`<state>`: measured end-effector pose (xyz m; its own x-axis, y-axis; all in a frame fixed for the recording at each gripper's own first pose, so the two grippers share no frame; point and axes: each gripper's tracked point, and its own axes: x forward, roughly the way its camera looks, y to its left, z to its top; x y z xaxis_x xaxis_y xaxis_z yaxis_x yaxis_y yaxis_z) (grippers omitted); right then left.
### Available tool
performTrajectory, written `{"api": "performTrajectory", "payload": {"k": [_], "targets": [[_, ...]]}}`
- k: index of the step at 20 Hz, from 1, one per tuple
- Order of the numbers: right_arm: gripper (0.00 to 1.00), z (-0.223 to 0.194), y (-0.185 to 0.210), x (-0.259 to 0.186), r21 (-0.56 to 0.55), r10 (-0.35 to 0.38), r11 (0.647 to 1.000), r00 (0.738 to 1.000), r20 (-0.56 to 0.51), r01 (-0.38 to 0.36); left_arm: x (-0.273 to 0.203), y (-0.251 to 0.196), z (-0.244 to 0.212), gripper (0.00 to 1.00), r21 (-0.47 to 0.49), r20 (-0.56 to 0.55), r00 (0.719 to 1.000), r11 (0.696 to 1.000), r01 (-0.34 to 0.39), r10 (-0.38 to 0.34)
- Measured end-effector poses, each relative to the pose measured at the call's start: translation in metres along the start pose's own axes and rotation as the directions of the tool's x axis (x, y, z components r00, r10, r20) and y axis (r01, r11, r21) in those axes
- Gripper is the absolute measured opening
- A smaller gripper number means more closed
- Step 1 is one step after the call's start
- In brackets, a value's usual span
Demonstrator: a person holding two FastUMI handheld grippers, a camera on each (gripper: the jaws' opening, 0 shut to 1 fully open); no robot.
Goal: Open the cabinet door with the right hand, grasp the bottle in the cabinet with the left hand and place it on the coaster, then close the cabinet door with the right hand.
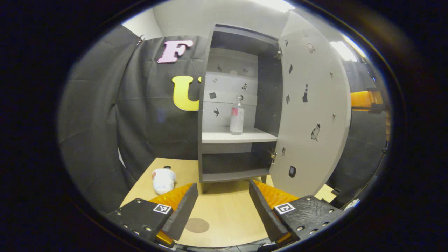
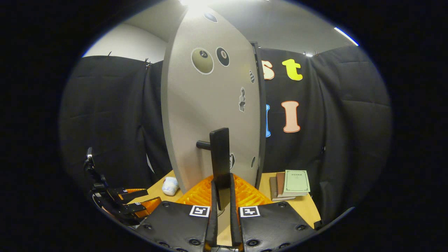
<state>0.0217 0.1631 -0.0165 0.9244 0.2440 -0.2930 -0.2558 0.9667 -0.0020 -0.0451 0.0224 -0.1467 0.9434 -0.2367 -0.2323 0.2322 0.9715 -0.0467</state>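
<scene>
Door open, bottle not yet taken

In the left gripper view I had the left gripper (image 1: 221, 210) spread wide and empty above the table (image 1: 227, 213), the coaster (image 1: 197, 225) lying between its fingers; the cabinet (image 1: 206, 105) stood open, the bottle (image 1: 237, 114) alone and upright on its middle shelf, the lower shelf bare. In the right gripper view my right gripper (image 2: 221, 206) was pinched narrow on the door handle (image 2: 220, 157) of the cabinet door (image 2: 210, 105). By my reckoning opening was done; grasping, placing and closing were left
</scene>
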Motion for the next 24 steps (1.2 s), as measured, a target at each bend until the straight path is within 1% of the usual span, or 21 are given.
{"api": "performTrajectory", "payload": {"k": [1, 3, 4, 5, 7, 8, 9, 10, 11, 13, 14, 16, 17, 18, 20, 21, 22, 23, 24], "targets": [[0.17, -0.009, -0.006, -0.002, 0.018, -0.011, 1.0, 1.0, -0.022, 0.012, 0.0, -0.002, 0.0, 0.92, 0.0, -0.003, 1.0, 1.0, 0.009, -0.009], [0.16, -0.004, -0.02, -0.004, 0.096, -0.016, 0.995, 1.0, 0.005, 0.015, 0.0, -0.002, -0.001, 0.92, 0.005, -0.007, 1.0, 1.0, 0.019, -0.019], [0.17, -0.006, -0.027, -0.005, 0.122, -0.021, 0.992, 1.0, 0.007, 0.02, 0.0, -0.003, -0.001, 0.89, 0.007, -0.009, 1.0, 1.0, 0.023, -0.023], [0.16, -0.006, -0.035, -0.005, 0.127, -0.036, 0.991, 0.999, 0.004, 0.035, 0.001, -0.003, -0.003, 0.89, 0.008, -0.012, 1.0, 1.0, 0.026, -0.025], [0.17, -0.001, -0.054, -0.01, 0.09, -0.089, 0.992, 0.996, 0.022, 0.086, 0.0, -0.004, -0.003, 0.89, 0.008, -0.018, 0.999, 0.999, 0.031, -0.031], [0.15, 0.001, -0.064, -0.011, 0.056, -0.123, 0.991, 0.992, 0.029, 0.121, -0.001, -0.005, -0.004, 0.89, 0.009, -0.019, 0.999, 0.999, 0.031, -0.031], [0.07, 0.002, -0.076, -0.014, 0.015, -0.166, 0.986, 0.986, 0.033, 0.166, 0.0, -0.004, -0.004, 0.89, 0.008, -0.02, 0.999, 0.999, 0.031, -0.031], [0.07, 0.004, -0.09, -0.016, -0.027, -0.226, 0.973, 0.973, 0.042, 0.227, 0.001, -0.005, -0.004, 0.89, 0.006, -0.021, 0.999, 0.999, 0.032, -0.032], [0.06, 0.006, -0.105, -0.014, -0.037, -0.258, 0.965, 0.965, 0.044, 0.259, 0.001, -0.005, -0.005, 0.89, 0.003, -0.022, 0.999, 0.999, 0.033, -0.033], [0.05, 0.004, -0.098, -0.011, 0.083, -0.219, 0.973, 0.975, 0.045, 0.214, 0.002, -0.008, -0.006, 0.89, -0.001, -0.028, 0.999, 0.999, 0.043, -0.043], [0.0, 0.004, -0.101, -0.01, 0.103, -0.209, 0.974, 0.977, 0.048, 0.204, 0.001, -0.009, -0.007, 0.89, -0.002, -0.034, 0.998, 0.999, 0.049, -0.049], [0.0, 0.003, -0.106, -0.015, 0.064, -0.208, 0.977, 0.977, 0.047, 0.204, 0.002, -0.012, -0.006, 0.89, -0.006, -0.031, 0.997, 0.998, 0.064, -0.064], [0.05, 0.003, -0.11, -0.017, 0.038, -0.21, 0.977, 0.977, 0.048, 0.208, 0.003, -0.015, -0.004, 0.89, -0.008, -0.026, 0.997, 0.997, 0.075, -0.075], [0.06, 0.004, -0.112, -0.019, 0.028, -0.215, 0.976, 0.976, 0.045, 0.214, 0.005, -0.017, -0.004, 0.89, -0.007, -0.021, 0.996, 0.996, 0.087, -0.087], [0.06, 0.006, -0.124, -0.023, 0.042, -0.239, 0.97, 0.97, 0.036, 0.238, 0.007, -0.017, -0.003, 0.89, -0.003, -0.017, 0.994, 0.995, 0.104, -0.104], [0.0, 0.004, -0.125, -0.029, 0.057, -0.253, 0.966, 0.967, 0.032, 0.251, 0.009, -0.02, -0.004, 0.89, -0.005, -0.016, 0.993, 0.993, 0.117, -0.117], [0.07, 0.005, -0.125, -0.038, 0.07, -0.263, 0.963, 0.964, 0.035, 0.26, 0.009, -0.024, -0.005, 0.89, -0.01, -0.019, 0.991, 0.991, 0.134, -0.134], [0.07, 0.006, -0.13, -0.045, 0.075, -0.276, 0.959, 0.961, 0.035, 0.273, 0.008, -0.027, -0.005, 0.89, -0.012, -0.024, 0.988, 0.988, 0.151, -0.151], [0.07, 0.005, -0.14, -0.053, 0.067, -0.305, 0.951, 0.952, 0.029, 0.302, 0.008, -0.03, -0.006, 0.89, -0.012, -0.029, 0.986, 0.986, 0.167, -0.167]]}}
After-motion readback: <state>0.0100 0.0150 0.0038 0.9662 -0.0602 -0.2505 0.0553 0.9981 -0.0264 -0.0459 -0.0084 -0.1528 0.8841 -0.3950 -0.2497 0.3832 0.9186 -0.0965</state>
